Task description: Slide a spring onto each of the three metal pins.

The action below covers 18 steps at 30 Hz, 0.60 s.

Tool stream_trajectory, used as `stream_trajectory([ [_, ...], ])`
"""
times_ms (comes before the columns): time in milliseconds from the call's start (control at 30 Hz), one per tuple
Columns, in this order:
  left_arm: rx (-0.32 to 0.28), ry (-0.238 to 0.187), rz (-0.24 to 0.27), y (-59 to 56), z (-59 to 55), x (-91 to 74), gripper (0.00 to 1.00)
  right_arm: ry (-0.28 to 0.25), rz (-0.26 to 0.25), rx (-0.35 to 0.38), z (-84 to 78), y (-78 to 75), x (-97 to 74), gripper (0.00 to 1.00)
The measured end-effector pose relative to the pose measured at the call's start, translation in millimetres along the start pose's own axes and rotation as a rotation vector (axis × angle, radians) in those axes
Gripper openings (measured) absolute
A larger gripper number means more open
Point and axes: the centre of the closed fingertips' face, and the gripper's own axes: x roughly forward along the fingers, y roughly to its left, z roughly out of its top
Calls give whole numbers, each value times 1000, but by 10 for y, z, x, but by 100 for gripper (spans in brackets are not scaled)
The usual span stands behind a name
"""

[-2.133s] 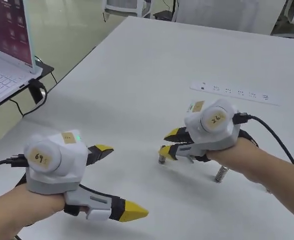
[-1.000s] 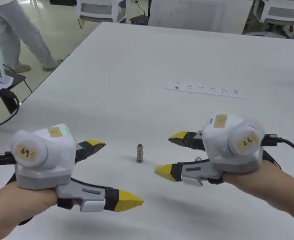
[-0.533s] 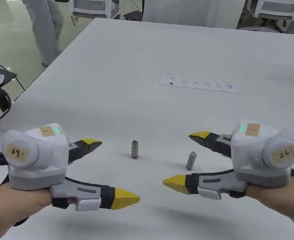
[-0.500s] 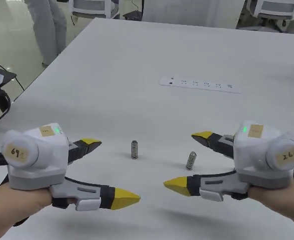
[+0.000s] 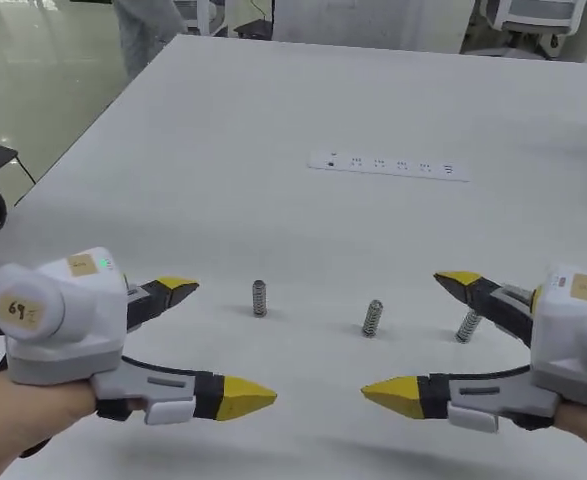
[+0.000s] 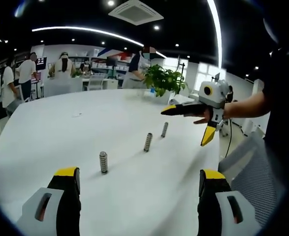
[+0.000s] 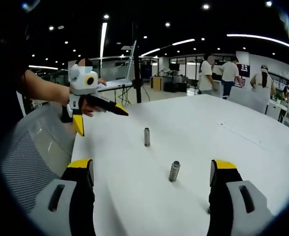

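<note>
Claws both spread wide, nothing held: left claw and right claw hover low over the plain white counter, yellow tips facing each other. Between them, three short grey metal coils stand in a row. Left spring is upright; middle spring and right spring lean a bit. The pins are hidden inside the coils, so I can't confirm seating, but all three look sleeved. Right spring sits just beside the right claw's far jaw. Risk: any swing of that jaw clips it and topples it; the leaners go first. White power strip lies well apart, further back.
</note>
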Motion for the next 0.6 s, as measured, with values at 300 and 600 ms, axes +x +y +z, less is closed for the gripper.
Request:
stream_trajectory([
  [300,-2,-17,0,-15,39,-35,98,-23,-71,83,-129,-189,-270,99],
  [600,-8,-25,1,-27,42,-55,98,-26,-103,125,-303,-178,-474,99],
])
